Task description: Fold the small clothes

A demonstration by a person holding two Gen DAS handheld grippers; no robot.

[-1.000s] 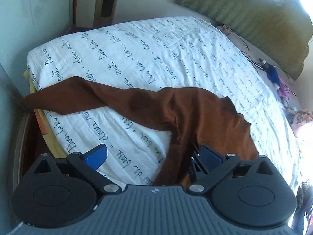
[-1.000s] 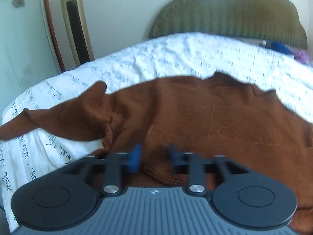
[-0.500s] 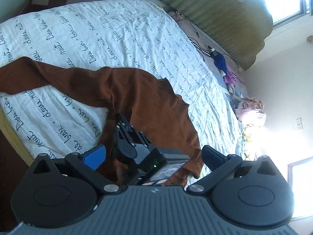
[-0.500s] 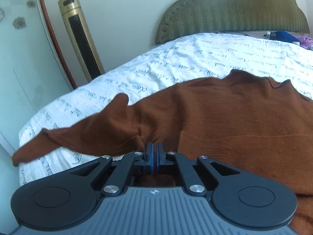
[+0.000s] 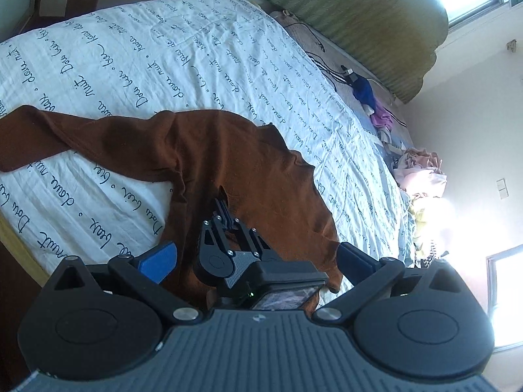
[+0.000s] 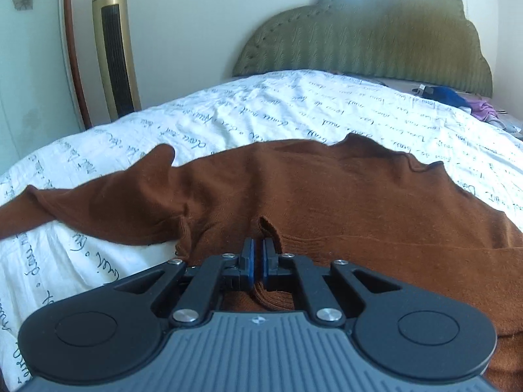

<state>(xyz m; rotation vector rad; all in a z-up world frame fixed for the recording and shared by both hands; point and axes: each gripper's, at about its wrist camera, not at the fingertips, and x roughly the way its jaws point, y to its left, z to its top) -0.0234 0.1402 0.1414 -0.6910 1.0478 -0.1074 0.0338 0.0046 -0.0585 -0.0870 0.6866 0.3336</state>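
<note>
Your right gripper (image 6: 257, 254) pinches the brown top (image 6: 327, 196) near the bed's (image 5: 163, 49) near edge, ready to lift a fold; your left gripper (image 5: 258, 259) hangs wide, empty.

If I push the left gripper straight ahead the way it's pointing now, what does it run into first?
Most likely the right gripper, which sits directly between the open left gripper's fingers, shut on the brown sweater. Past that lies the sweater on the bed. Depth is hard to judge here.
</note>
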